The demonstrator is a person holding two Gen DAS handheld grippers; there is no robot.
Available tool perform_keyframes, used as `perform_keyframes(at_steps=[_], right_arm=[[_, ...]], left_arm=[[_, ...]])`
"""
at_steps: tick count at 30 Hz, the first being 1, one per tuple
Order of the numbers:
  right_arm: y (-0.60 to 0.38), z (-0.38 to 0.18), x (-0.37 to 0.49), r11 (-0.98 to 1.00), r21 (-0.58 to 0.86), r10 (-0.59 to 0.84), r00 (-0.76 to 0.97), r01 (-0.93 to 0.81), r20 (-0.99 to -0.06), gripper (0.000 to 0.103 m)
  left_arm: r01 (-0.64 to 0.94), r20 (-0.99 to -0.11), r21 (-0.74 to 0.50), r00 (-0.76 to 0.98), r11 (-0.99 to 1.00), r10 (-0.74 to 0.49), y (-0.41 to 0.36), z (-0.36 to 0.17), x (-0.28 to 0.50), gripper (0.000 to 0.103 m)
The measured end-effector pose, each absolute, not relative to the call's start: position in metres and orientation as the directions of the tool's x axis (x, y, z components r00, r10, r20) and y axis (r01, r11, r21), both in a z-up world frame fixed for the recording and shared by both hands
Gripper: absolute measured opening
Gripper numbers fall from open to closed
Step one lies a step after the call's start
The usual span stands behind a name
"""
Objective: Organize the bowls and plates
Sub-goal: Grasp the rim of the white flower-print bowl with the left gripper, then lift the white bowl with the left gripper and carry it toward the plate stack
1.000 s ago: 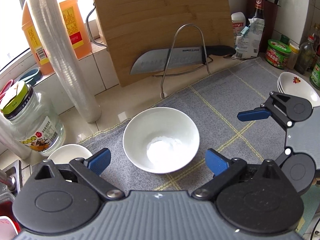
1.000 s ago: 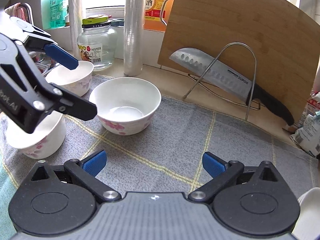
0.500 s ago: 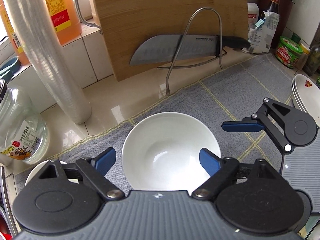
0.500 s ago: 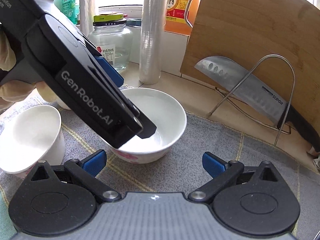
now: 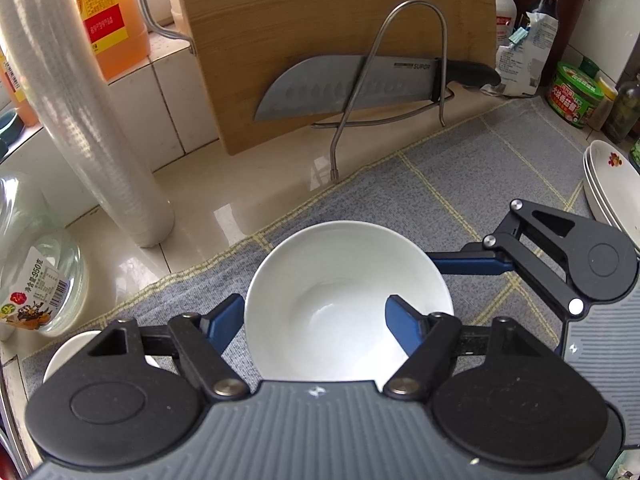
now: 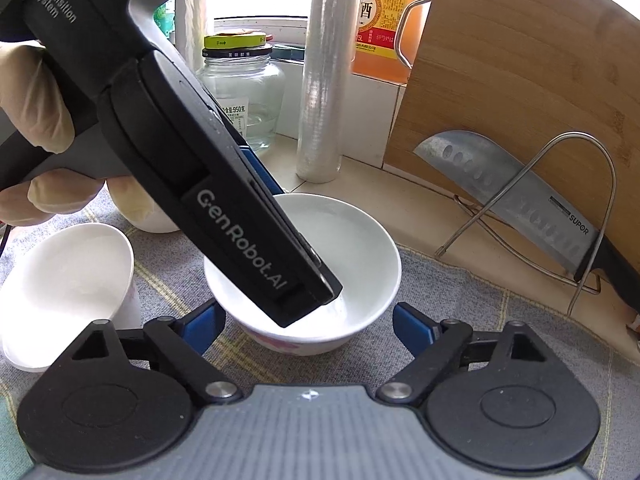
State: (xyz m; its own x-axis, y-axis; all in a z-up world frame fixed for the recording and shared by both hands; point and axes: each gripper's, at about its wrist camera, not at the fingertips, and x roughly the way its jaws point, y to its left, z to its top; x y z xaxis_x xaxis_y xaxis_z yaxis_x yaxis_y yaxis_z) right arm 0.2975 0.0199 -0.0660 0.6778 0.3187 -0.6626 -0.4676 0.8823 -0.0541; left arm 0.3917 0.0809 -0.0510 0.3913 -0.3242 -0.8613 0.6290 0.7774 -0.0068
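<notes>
A white bowl (image 5: pixel 344 300) with a pink flower pattern on its outside (image 6: pixel 320 240) sits on the grey checked mat. My left gripper (image 5: pixel 316 326) hangs over it with its jaws closing: the left pad (image 5: pixel 224 324) is just outside the bowl's left wall, the right pad (image 5: pixel 404 328) is inside the bowl, and neither presses on it. My right gripper (image 6: pixel 308 328) faces the bowl from the other side, jaws also closing, with a pad on each side of the bowl's near wall. One right finger (image 5: pixel 468 262) lies against the rim.
A smaller white bowl (image 6: pixel 68 280) stands to the left, another (image 6: pixel 152 216) behind the gloved hand (image 6: pixel 36 92). Stacked plates (image 5: pixel 608 184) lie at the right edge. Behind are a cutting board (image 5: pixel 320 40), a knife (image 5: pixel 352 84) in a wire rack, a film roll (image 5: pixel 88 112) and a jar (image 6: pixel 240 92).
Both grippers have closed in on the flowered bowl, and both pairs of jaws have narrowed. The left gripper came down over it, so one finger now sits inside the bowl.
</notes>
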Motion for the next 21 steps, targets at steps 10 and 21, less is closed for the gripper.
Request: perform_keyframes(at_steps=[10,21], right_arm=[[0.0248,-0.0660,0.2953,0.883,-0.059,0.313,0.678,-0.466,-0.665,0.089],[0.0253,-0.0655,0.2930,0.885,-0.066,0.302,0.678,-0.460,-0.670,0.088]], left_arm=[[0.631,-0.864,-0.022,0.378,0.775,-0.332,0.0823,-0.0531,0.3951,0.069],[0.641,-0.864,-0.023,0.374,0.767,-0.337,0.0814,-0.0513,0.3927,0.069]])
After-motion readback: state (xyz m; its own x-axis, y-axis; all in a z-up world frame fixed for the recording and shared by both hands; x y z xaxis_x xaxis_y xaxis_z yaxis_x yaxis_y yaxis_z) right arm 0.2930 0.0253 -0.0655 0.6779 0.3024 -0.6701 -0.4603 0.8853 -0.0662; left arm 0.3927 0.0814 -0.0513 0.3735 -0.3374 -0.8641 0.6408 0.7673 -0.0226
